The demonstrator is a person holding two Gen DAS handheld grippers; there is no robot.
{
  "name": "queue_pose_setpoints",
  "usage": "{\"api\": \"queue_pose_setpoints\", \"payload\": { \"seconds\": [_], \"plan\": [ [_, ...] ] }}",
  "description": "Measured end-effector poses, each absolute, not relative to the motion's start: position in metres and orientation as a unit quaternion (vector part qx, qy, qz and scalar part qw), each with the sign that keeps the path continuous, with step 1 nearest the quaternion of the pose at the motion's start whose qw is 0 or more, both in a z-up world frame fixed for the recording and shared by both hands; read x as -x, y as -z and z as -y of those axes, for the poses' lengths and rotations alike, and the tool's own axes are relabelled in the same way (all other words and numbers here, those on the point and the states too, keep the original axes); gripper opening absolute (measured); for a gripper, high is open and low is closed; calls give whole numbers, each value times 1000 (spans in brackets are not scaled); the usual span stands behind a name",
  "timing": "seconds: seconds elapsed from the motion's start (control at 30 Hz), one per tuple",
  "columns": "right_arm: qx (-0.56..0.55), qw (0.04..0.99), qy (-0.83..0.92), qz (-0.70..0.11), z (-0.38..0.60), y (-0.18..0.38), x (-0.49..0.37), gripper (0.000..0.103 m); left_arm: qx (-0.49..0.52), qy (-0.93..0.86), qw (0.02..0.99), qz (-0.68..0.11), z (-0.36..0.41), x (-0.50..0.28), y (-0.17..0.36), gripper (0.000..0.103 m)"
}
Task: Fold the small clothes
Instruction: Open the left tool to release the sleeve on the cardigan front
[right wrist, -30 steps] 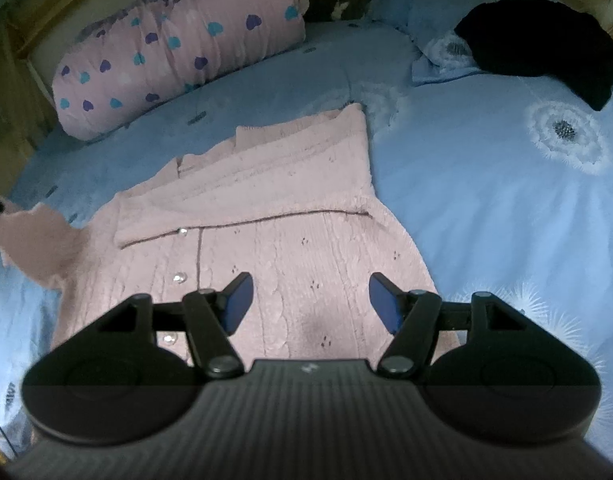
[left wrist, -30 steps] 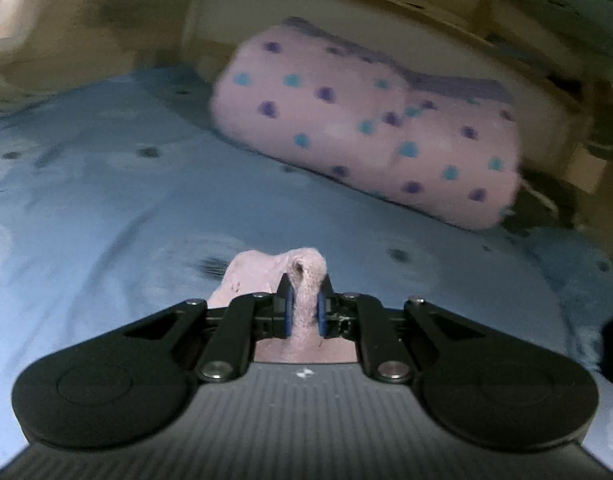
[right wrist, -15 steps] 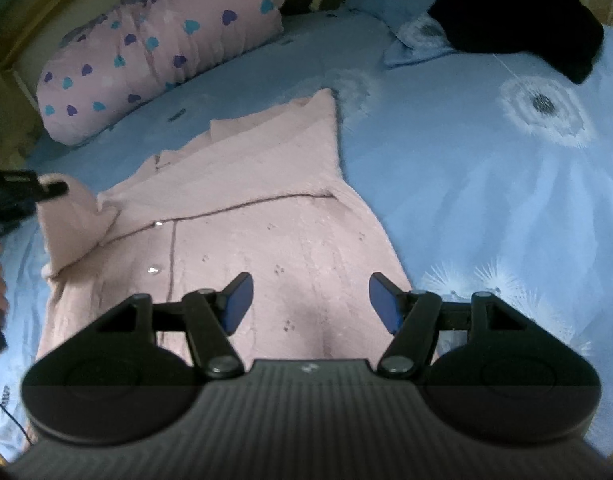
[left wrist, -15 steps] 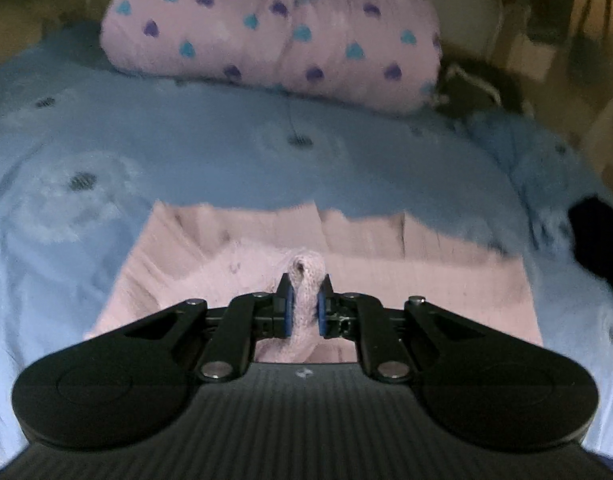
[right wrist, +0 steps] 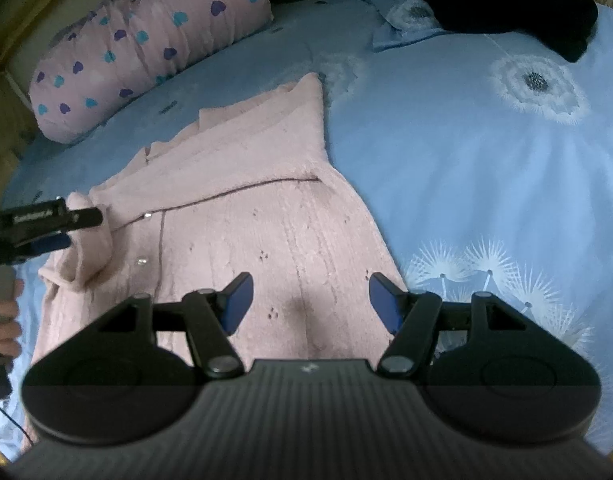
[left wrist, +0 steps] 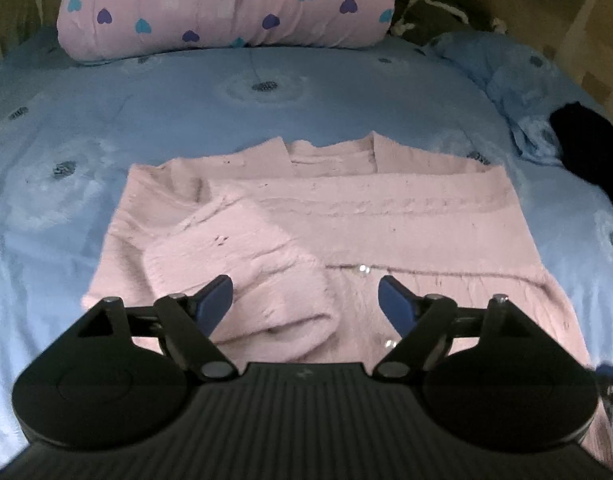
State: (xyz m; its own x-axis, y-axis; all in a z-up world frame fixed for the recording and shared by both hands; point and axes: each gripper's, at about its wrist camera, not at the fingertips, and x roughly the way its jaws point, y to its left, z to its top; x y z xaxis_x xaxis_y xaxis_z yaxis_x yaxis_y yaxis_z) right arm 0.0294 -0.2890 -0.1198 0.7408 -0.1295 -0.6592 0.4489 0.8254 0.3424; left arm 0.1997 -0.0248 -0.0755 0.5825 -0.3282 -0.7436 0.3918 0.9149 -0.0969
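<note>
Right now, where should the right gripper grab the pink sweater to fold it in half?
Probably the bottom hem of the pink sweater, just below the open right gripper. Come straight down from the near side and pinch the edge. Both sleeves already lie folded across the body, the left one just dropped by the open left gripper, so the flat rectangle can fold upward toward the collar.

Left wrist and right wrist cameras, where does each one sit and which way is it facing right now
Left wrist: on the left gripper, jaws open, facing across the pink cardigan toward the heart-print pillow; its own fingers show.
Right wrist: on the right gripper, jaws open, over the cardigan's lower part, facing up the blue bedsheet; the left gripper and the person's hand show at left.
Shared: cardigan, pillow, bedsheet, black garment.
</note>
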Motion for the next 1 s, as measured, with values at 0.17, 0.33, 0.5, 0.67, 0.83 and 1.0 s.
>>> {"api": "queue_pose_setpoints", "payload": {
  "seconds": [0.17, 0.33, 0.5, 0.67, 0.83, 1.0],
  "plan": [
    [-240, 909, 141, -311, 283, 105, -37, 66, -36, 179, 888, -421, -4, -188, 55, 84],
    [-212, 922, 108, -306, 264, 86, -56, 66, -52, 129, 890, -434, -42, -183, 47, 85],
    [-187, 930, 63, -311, 237, 74, -83, 66, -57, 79, 883, -458, -78, -187, 53, 87],
    [-163, 934, 5, -317, 198, 61, -116, 66, -25, 46, 870, -491, -109, -192, 69, 87],
    [-137, 935, -50, -323, 158, 57, -150, 66, 1, 35, 861, -508, -125, -193, 79, 87],
    [-124, 928, -84, -341, 123, 67, -187, 66, 12, 28, 857, -515, -127, -192, 90, 87]
  ]
}}
